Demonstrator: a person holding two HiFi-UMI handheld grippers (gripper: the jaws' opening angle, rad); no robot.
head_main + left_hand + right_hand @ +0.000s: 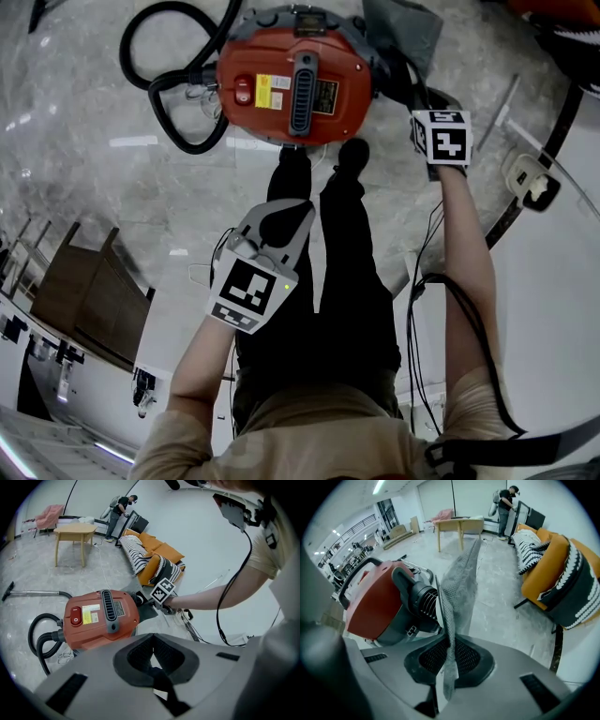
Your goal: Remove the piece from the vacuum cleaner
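Observation:
The red vacuum cleaner [291,89] [101,618] [379,604] stands on the marble floor by the person's feet, its black hose [164,84] looped to the left. At its right end hangs a grey mesh cloth piece [403,33] [459,588]. My right gripper [417,98] [449,641] is shut on the lower edge of that cloth, close to the vacuum's black ribbed end. My left gripper [286,216] [152,637] is held back over the person's legs, away from the vacuum. Its jaws are shut, with nothing between them.
An orange sofa [154,557] with striped cushions is to the right, with a wooden table [75,529] and a person [119,508] farther off. The vacuum's wand [33,592] lies on the floor. Cables [431,281] trail along the right arm. A dark wooden cabinet [84,291] is at left.

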